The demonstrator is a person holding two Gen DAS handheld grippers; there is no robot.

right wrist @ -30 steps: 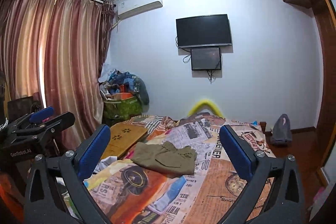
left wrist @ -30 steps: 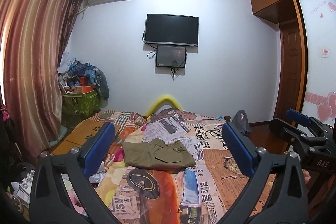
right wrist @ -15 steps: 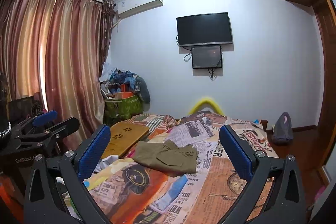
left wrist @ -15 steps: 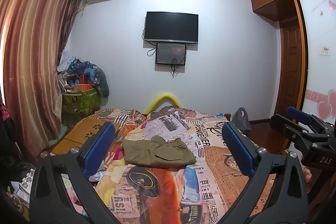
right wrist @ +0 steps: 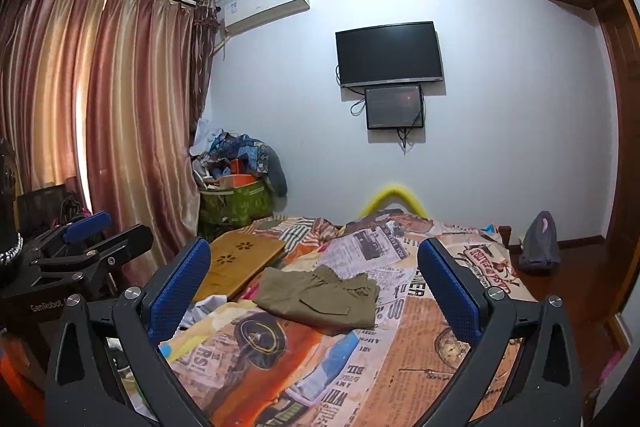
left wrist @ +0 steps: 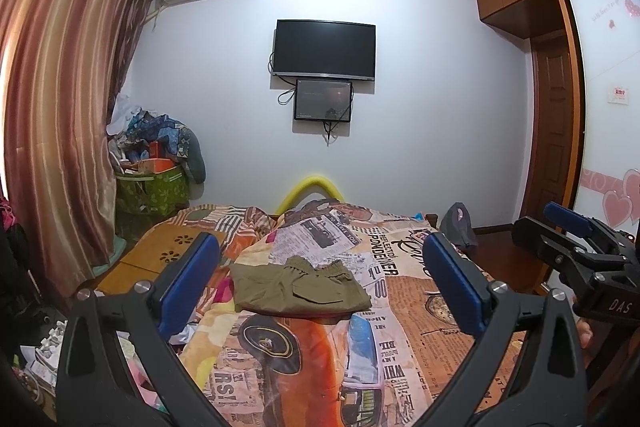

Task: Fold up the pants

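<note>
Olive-green pants (left wrist: 300,285) lie folded into a compact rectangle in the middle of the bed (left wrist: 412,311), also seen from the right wrist as pants (right wrist: 320,297). My left gripper (left wrist: 316,285) is held back from the bed, open, with nothing between its blue pads. My right gripper (right wrist: 314,291) is likewise open and empty, well short of the pants. Each gripper shows in the other's view: the right gripper (left wrist: 576,247) at the right edge, the left gripper (right wrist: 88,239) at the left edge.
The bed carries a newspaper-print cover (right wrist: 420,347). A wooden lap table (right wrist: 236,263) rests on its left side. A green bin piled with clothes (left wrist: 154,183) stands by the curtain (left wrist: 60,131). A grey bag (right wrist: 538,243) sits on the floor near the wardrobe.
Both cameras have tilted slightly, so the pants sit a little lower and nearer in view. The pants lie unmoved and both grippers stay open.
</note>
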